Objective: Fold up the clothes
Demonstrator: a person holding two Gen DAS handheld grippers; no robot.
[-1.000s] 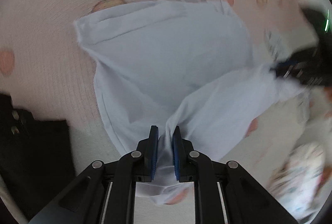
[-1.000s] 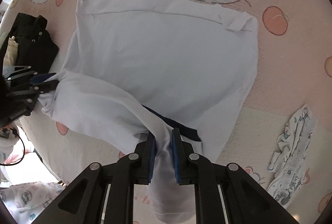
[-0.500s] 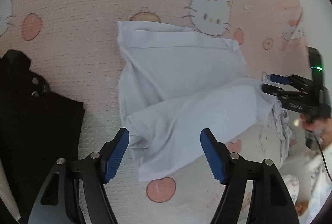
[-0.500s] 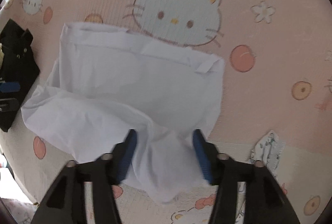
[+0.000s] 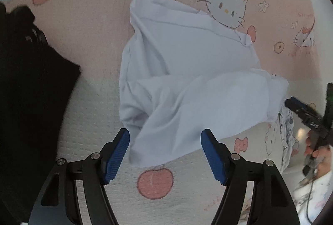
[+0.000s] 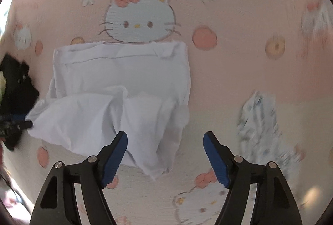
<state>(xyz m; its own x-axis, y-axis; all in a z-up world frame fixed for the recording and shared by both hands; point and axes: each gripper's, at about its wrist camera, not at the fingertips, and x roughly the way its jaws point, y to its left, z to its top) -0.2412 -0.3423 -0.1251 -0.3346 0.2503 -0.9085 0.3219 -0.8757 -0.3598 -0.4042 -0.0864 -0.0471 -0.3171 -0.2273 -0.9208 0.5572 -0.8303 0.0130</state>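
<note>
First fold laid. Left gripper (image 5: 165,150) wide open, empty; right gripper (image 6: 165,151) opening, empty. Next: regrip shirt (image 5: 187,79) edge for second fold.

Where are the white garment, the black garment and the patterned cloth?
white garment (image 6: 124,70): right wrist view, flat upper panel.
black garment (image 5: 31,89): left wrist view, main body.
patterned cloth (image 6: 258,118): right wrist view, blurred middle.
</note>
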